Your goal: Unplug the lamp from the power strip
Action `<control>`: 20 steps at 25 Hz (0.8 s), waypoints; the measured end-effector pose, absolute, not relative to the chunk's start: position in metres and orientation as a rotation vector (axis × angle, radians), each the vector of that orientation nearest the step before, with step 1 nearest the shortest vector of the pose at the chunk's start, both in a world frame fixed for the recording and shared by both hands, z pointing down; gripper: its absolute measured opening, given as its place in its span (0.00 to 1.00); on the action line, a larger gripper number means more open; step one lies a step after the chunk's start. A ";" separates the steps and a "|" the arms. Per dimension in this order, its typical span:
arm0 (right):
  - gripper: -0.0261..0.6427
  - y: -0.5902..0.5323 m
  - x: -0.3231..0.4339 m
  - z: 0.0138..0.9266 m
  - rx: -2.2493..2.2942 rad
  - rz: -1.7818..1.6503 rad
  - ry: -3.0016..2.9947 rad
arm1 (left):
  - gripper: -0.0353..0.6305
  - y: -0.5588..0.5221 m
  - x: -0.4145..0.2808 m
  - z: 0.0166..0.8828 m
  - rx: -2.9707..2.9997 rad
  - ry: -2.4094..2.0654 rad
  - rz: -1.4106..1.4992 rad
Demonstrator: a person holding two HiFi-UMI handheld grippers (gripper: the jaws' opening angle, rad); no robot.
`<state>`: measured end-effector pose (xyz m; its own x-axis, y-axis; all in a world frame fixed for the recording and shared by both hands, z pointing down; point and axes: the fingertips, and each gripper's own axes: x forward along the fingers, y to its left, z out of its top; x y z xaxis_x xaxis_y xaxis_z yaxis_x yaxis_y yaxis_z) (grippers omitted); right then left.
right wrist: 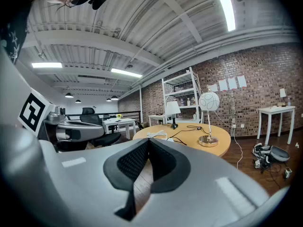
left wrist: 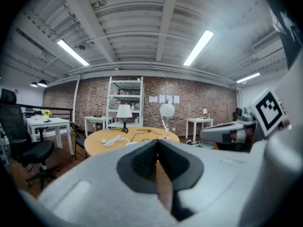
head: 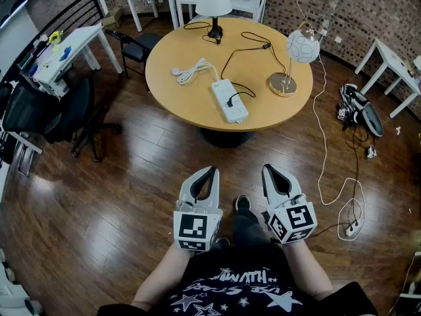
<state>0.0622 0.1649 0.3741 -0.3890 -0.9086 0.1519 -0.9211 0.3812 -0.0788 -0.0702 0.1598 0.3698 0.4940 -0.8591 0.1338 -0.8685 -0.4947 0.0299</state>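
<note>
Left gripper and right gripper both hold their jaws together (nothing between them); the power strip lies well ahead.

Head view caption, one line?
Left gripper and right gripper, both shut and empty, face a round table holding a power strip.

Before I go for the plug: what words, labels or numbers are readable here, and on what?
Shirt: white print, upside down, not legible.
Left cube, right cube: square markers only, no words.
Wall papers: too small to read.
Power strip: no label readable.
</note>
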 end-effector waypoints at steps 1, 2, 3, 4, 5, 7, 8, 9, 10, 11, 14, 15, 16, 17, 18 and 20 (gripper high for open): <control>0.05 0.161 0.061 0.375 1.682 0.230 -2.543 | 0.06 0.157 -0.070 0.370 2.628 -1.528 0.154; 0.05 0.157 0.059 0.376 1.676 0.230 -2.547 | 0.06 0.153 -0.070 0.370 2.625 -1.531 0.154; 0.05 0.152 0.057 0.377 1.671 0.231 -2.551 | 0.06 0.148 -0.070 0.370 2.626 -1.535 0.156; 0.05 0.147 0.056 0.378 1.664 0.234 -2.557 | 0.06 0.143 -0.069 0.370 2.630 -1.538 0.159; 0.05 0.142 0.054 0.379 1.655 0.236 -2.564 | 0.06 0.138 -0.068 0.371 2.634 -1.539 0.163; 0.05 0.129 0.051 0.382 1.629 0.239 -2.574 | 0.06 0.127 -0.066 0.374 2.635 -1.539 0.177; 0.05 0.121 0.050 0.383 1.615 0.237 -2.577 | 0.06 0.121 -0.065 0.375 2.631 -1.539 0.183; 0.05 0.112 0.051 0.383 1.604 0.235 -2.580 | 0.06 0.113 -0.063 0.377 2.627 -1.540 0.190; 0.05 0.103 0.053 0.383 1.596 0.236 -2.583 | 0.06 0.105 -0.061 0.379 2.621 -1.541 0.198; 0.05 0.093 0.055 0.384 1.590 0.241 -2.586 | 0.06 0.097 -0.059 0.382 2.614 -1.544 0.209; 0.05 0.062 0.062 0.388 1.569 0.266 -2.588 | 0.06 0.072 -0.054 0.390 2.583 -1.559 0.236; 0.05 0.053 0.065 0.390 1.559 0.274 -2.588 | 0.06 0.064 -0.052 0.392 2.574 -1.560 0.242; 0.05 0.043 0.068 0.392 1.548 0.280 -2.589 | 0.06 0.057 -0.050 0.394 2.566 -1.561 0.250; 0.05 0.034 0.071 0.393 1.539 0.283 -2.590 | 0.06 0.049 -0.048 0.397 2.557 -1.566 0.261; 0.05 0.025 0.074 0.394 1.531 0.287 -2.592 | 0.06 0.042 -0.046 0.399 2.547 -1.573 0.275; 0.05 0.010 0.082 0.397 1.519 0.297 -2.598 | 0.06 0.029 -0.041 0.404 2.533 -1.588 0.304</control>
<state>0.0822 0.0105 0.3975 -0.4904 -0.8485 0.1987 -0.8715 0.4781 -0.1091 -0.0410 0.0291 0.4041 0.4236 -0.8731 0.2414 -0.9005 -0.4348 0.0078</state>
